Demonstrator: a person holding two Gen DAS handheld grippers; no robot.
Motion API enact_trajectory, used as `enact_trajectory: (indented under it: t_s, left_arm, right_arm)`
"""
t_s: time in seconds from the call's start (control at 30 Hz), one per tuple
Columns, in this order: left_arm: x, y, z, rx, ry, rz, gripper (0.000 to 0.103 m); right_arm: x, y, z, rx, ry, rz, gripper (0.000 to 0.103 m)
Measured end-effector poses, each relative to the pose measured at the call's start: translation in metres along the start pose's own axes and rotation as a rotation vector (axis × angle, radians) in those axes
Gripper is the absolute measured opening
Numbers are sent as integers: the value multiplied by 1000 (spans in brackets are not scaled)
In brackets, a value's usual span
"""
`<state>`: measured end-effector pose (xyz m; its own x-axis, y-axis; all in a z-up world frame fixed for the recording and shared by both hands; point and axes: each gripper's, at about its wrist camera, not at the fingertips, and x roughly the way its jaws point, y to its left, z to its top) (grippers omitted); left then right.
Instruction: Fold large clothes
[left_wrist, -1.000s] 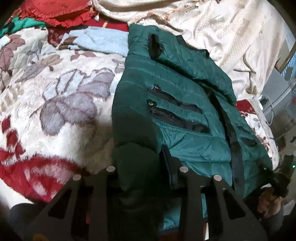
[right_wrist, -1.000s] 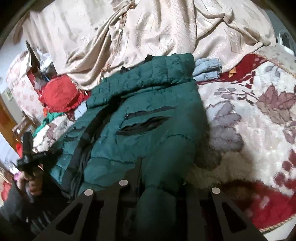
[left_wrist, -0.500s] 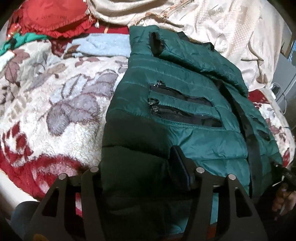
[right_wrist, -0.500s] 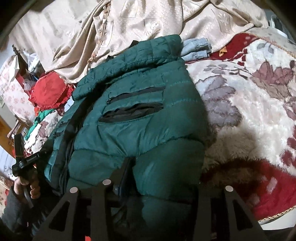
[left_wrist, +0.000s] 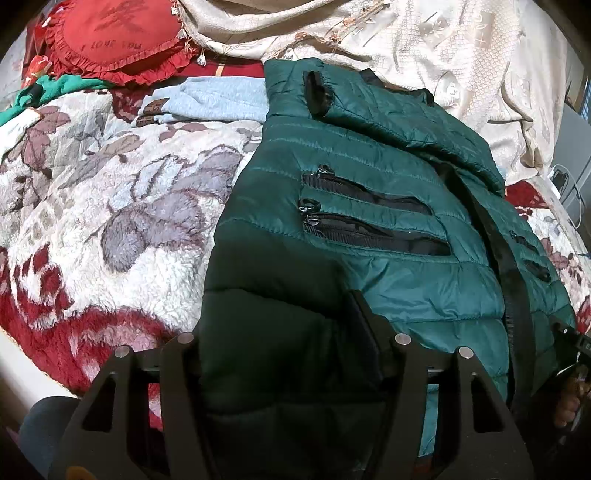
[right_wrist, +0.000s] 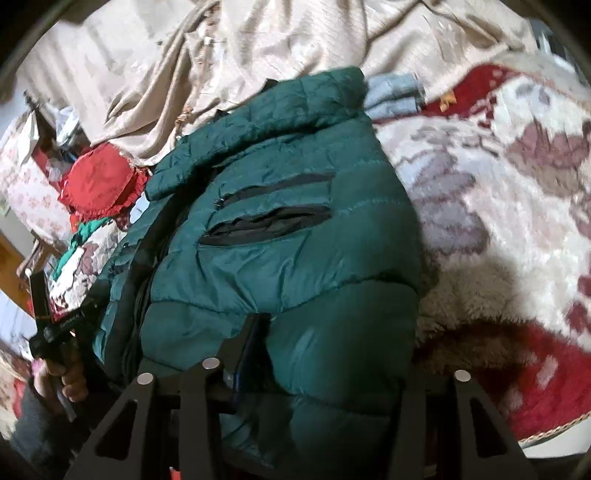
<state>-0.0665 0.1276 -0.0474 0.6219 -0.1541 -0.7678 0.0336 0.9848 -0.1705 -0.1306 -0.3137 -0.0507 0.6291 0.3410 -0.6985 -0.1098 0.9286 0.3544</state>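
Note:
A dark green quilted puffer jacket (left_wrist: 369, 206) lies front up on a floral blanket, collar far from me, black zip pockets showing; it also fills the right wrist view (right_wrist: 288, 229). My left gripper (left_wrist: 291, 332) is shut on the jacket's bottom hem at its left corner, with padded fabric bunched between the fingers. My right gripper (right_wrist: 332, 354) is shut on the hem at the right corner. Each view shows the other gripper and its hand at the frame edge, the right gripper (left_wrist: 569, 354) and the left gripper (right_wrist: 59, 328).
A fluffy white, grey and red floral blanket (left_wrist: 110, 206) covers the bed. A folded light blue garment (left_wrist: 207, 99) lies beside the jacket's collar. A red heart cushion (left_wrist: 114, 33) and a beige bedspread (left_wrist: 424, 37) are behind. A green cloth (left_wrist: 55, 88) lies far left.
Both grippers have pushed forward with the hem, so the jacket's lower part has risen and bulges toward the collar. The right wrist view is now blurred by motion.

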Motion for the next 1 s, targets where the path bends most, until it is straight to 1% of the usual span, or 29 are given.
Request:
enact_trajectory:
  t_s: [0.03,0.1,0.3,0.33,0.37,0.4,0.43,0.5,0.53,0.6,0.7,0.87,1.0]
  left_arm:
    - [0,0,0,0,0,0,59]
    - [0,0,0,1,-1,0,59]
    - [0,0,0,1,0,-1,59]
    - [0,0,-1,3,2,-5,57]
    - [0,0,-1,2,1,-11,53]
    - [-1,0,-1,3,1,-33,39]
    - [-4,0,-1,8,-5,-40,30]
    - [-10,0,1,19,-5,-45,22]
    - [-16,2,3,12,-8,-56,19]
    - [-26,9,6,-16,-3,-90,18]
    - [-44,19,7,-42,-12,-118,16]
    - [-75,22,-2,-22,-34,-146,15]
    - [-98,20,-9,-15,-49,-168,15]
  right_arm:
    - [-2,4,1,-23,-16,-2,36]
    - [-2,9,1,-51,-23,-21,34]
    - [0,9,0,-59,-18,-33,33]
    - [-1,9,0,-60,-23,-34,32]
    - [-4,10,1,-64,-37,-35,30]
    - [-8,11,2,-71,-53,-33,27]
    - [-12,13,3,-77,-67,-30,24]
    - [-23,18,5,-103,-100,-33,22]
    - [-27,20,6,-111,-108,-36,22]
    - [-38,23,5,-120,-121,-35,22]
    - [-54,26,0,-123,-128,-15,22]
    - [-76,28,-8,-145,-125,7,21]
    - [-97,30,-14,-137,-144,30,21]
